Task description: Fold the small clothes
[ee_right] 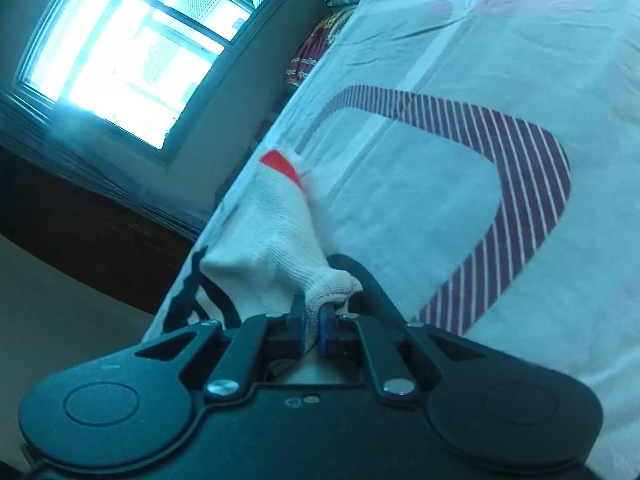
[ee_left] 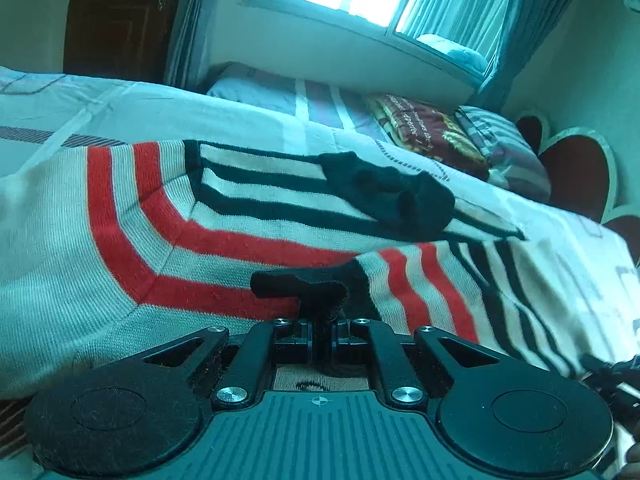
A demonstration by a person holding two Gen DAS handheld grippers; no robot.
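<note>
A small cream knit sweater (ee_left: 120, 248) with red and black stripes lies spread on the bed. A sleeve with a black cuff (ee_left: 392, 196) is folded across its middle. My left gripper (ee_left: 320, 332) is shut on a black edge of the sweater (ee_left: 304, 288) near its hem. My right gripper (ee_right: 312, 328) is shut on a bunched cream part of the same sweater (ee_right: 272, 232), which shows a red stripe further out. The right gripper also shows at the right edge of the left wrist view (ee_left: 612, 372).
The bed sheet (ee_right: 440, 184) is pale with purple striped shapes. Pillows (ee_left: 432, 128) lie at the head of the bed by a red heart-shaped headboard (ee_left: 576, 168). A window (ee_right: 128, 52) and a wall are beyond the bed's edge.
</note>
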